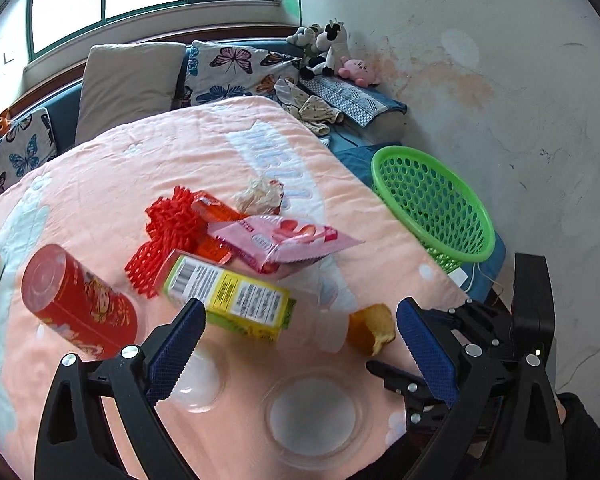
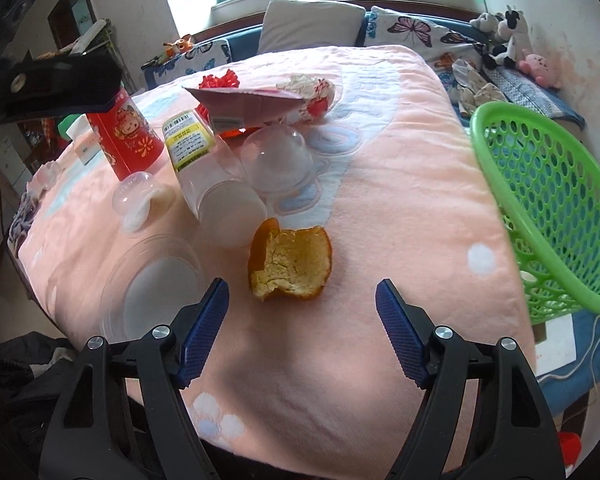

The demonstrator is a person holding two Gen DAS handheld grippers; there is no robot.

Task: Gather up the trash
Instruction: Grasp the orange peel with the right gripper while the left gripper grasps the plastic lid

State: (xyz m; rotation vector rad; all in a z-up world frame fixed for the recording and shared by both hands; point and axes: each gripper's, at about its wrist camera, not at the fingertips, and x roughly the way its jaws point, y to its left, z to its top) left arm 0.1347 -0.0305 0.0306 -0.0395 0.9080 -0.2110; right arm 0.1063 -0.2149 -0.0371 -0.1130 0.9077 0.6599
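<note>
Trash lies on a pink blanket [image 2: 400, 200]. An orange peel [image 2: 290, 262] lies just ahead of my open, empty right gripper [image 2: 302, 308]. The peel also shows in the left wrist view [image 1: 371, 329]. My left gripper [image 1: 300, 320] is open and empty above the yellow-green box [image 1: 230, 300]. Beyond it lie a pink snack wrapper [image 1: 284, 242], red netting [image 1: 168, 232], a red can [image 1: 78, 302] and crumpled paper [image 1: 260, 196]. Clear plastic cups [image 2: 276, 160] and lids [image 2: 156, 280] lie left of the peel.
A green perforated basket [image 2: 548, 208] stands at the blanket's right edge, also in the left wrist view [image 1: 432, 204]. Pillows [image 1: 128, 80] and plush toys [image 1: 328, 48] line the far side under a window. A stained wall [image 1: 480, 80] is on the right.
</note>
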